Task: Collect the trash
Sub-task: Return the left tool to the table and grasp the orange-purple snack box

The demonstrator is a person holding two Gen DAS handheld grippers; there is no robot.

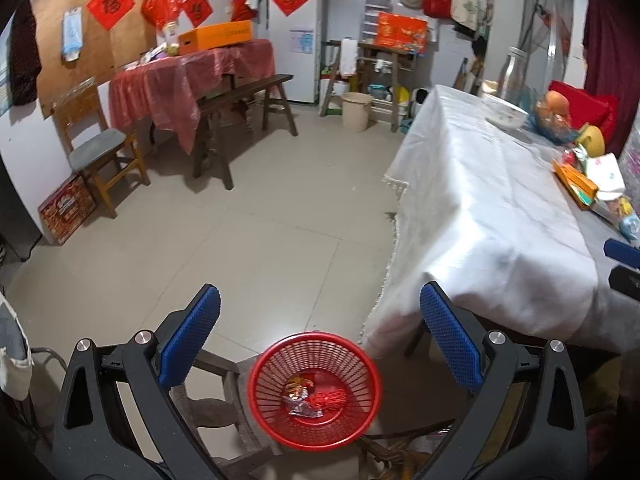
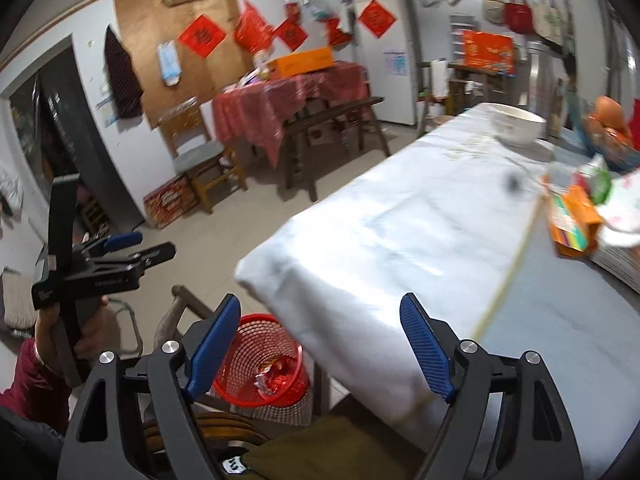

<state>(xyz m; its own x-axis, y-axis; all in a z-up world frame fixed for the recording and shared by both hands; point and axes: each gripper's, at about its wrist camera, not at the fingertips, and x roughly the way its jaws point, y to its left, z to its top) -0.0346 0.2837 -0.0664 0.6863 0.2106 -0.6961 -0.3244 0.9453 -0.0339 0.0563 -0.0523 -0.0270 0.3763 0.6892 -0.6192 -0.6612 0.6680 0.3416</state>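
My left gripper stood with its blue pads wide apart and nothing between them. Below it, framed by the two fingers, sat the red basket on the floor beside the table's corner. In its bottom lay a crumpled foil wrapper and a wad of red scraps, touching each other.

My right gripper was likewise spread, its pads bare, with no trash in them. From that view the basket showed low and to the left, partly behind the left finger, with the wrapper still visible through its mesh. The white cloth of the table hung over the corner just in front of the right pads; part of the top, right of a yellow seam, looked grey-blue.

Further out on the table, along its right side, lay an orange box among papers and packets, too blurred to sort. Near the far end stood a white bowl, and beyond it a bag of orange fruit.

At the left of the right view, a hand in a dark red sleeve held the left gripper's handle, its fingers pointing toward the room. Across the floor stood a table under a red cover, a dark bench and a wooden chair.
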